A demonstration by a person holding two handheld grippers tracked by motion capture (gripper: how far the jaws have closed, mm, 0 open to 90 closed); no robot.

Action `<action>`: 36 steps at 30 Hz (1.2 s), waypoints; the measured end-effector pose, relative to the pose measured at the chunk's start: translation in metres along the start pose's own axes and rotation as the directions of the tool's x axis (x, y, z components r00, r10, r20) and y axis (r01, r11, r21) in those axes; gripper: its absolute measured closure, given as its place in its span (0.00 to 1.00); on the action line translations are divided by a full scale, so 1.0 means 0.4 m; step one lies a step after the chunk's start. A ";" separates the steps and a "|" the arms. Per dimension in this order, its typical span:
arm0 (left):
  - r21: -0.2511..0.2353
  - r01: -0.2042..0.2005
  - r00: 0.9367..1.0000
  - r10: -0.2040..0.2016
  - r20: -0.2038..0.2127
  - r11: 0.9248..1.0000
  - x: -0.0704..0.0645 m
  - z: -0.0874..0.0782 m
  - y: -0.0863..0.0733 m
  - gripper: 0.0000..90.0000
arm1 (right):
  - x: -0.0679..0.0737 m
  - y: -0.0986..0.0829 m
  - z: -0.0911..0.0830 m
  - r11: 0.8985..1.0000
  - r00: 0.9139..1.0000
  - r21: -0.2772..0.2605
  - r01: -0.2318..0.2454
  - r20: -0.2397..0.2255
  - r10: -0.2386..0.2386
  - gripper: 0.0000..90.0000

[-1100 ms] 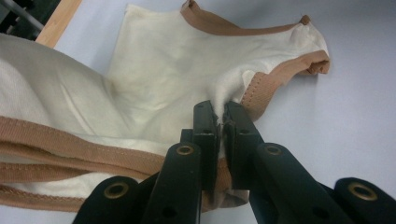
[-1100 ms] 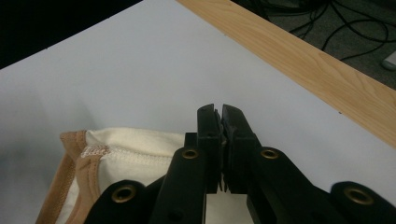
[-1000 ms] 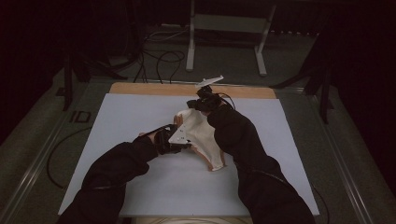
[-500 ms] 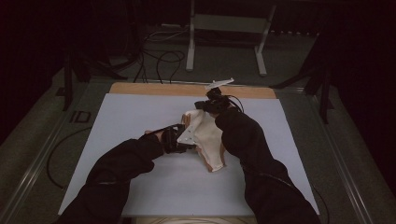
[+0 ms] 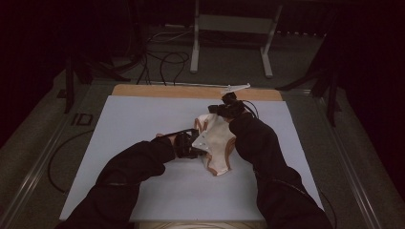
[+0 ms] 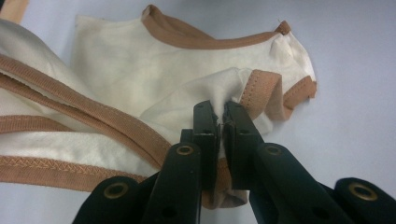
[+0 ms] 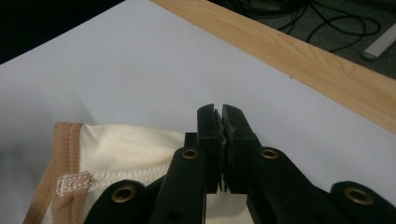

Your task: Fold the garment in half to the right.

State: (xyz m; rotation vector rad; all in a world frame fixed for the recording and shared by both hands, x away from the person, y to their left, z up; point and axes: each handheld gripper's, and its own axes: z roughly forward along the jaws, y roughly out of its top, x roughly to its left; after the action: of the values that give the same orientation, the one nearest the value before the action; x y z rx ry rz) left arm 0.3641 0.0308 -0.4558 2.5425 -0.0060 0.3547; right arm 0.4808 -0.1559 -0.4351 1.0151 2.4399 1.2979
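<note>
A cream garment (image 5: pixel 218 145) with tan trim lies crumpled at the middle of the white mat (image 5: pixel 143 119). My left gripper (image 5: pixel 197 143) is at its left side. In the left gripper view the left gripper (image 6: pixel 220 111) is shut on a fold of cream cloth beside a tan hem, with the rest of the garment (image 6: pixel 140 70) spread beyond the jaws. My right gripper (image 5: pixel 216 109) is at the garment's far end. In the right gripper view the right gripper (image 7: pixel 219 112) is shut, and the garment (image 7: pixel 126 144) runs in under the jaws from the left.
A wooden strip (image 5: pixel 167 90) borders the mat's far edge and also shows in the right gripper view as a wooden strip (image 7: pixel 303 60). Beyond it are floor cables (image 5: pixel 162 59) and the metal legs of a stand (image 5: pixel 195 43). Bare mat surrounds the garment on all sides.
Both grippers have shifted to the right with the garment between them. The cloth now lies lower and more bunched than a second ago.
</note>
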 end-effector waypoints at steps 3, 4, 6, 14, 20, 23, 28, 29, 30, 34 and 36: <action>0.009 -0.004 1.000 0.004 0.016 1.000 0.001 0.014 0.010 0.95 | -0.011 -0.012 -0.003 1.000 1.000 0.002 -0.009 0.004 0.009 0.97; 0.013 -0.002 1.000 0.002 0.023 1.000 0.000 0.018 0.014 0.95 | -0.013 -0.016 -0.006 1.000 1.000 0.005 -0.013 0.005 0.013 0.97; 0.020 -0.010 1.000 0.009 0.030 1.000 -0.001 0.027 0.022 0.95 | -0.019 -0.026 -0.008 1.000 1.000 0.003 -0.013 0.008 0.013 0.97; 0.039 -0.016 0.998 0.014 0.054 0.999 0.004 0.063 0.055 0.94 | -0.051 -0.055 -0.025 1.000 1.000 -0.018 -0.018 0.004 0.018 0.97; 0.067 -0.021 0.997 0.015 0.080 0.998 0.007 0.097 0.076 0.94 | -0.078 -0.080 -0.028 1.000 1.000 -0.015 -0.011 0.011 0.011 0.97; 0.077 -0.024 0.996 0.017 0.089 0.997 0.006 0.111 0.085 0.94 | -0.091 -0.092 -0.027 1.000 1.000 -0.014 -0.012 0.012 0.012 0.97; 0.098 -0.019 0.995 0.009 0.095 0.995 0.001 0.130 0.094 0.94 | -0.108 -0.116 -0.023 1.000 1.000 -0.017 -0.015 0.015 0.015 0.97; 0.102 -0.015 0.995 0.005 0.096 0.995 0.001 0.133 0.096 0.94 | -0.111 -0.121 -0.022 1.000 1.000 -0.015 -0.013 0.020 0.013 0.97; 0.103 -0.015 0.995 0.005 0.095 0.995 0.000 0.136 0.097 0.94 | -0.115 -0.127 -0.020 1.000 1.000 -0.012 -0.013 0.024 0.013 0.97; 0.100 0.012 0.996 -0.021 0.090 0.995 0.001 0.148 0.107 0.93 | -0.130 -0.144 -0.019 1.000 0.999 -0.005 -0.026 0.038 0.026 0.97; 0.094 0.028 0.995 -0.037 0.090 0.995 0.001 0.155 0.111 0.93 | -0.137 -0.150 -0.019 1.000 0.999 -0.008 -0.031 0.040 0.031 0.97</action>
State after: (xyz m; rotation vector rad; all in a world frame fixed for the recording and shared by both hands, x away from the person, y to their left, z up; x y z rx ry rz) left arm 0.3764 -0.0399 -0.4817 2.6453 0.0175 0.2297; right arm 0.4894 -0.2194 -0.4857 1.0702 2.3979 1.2825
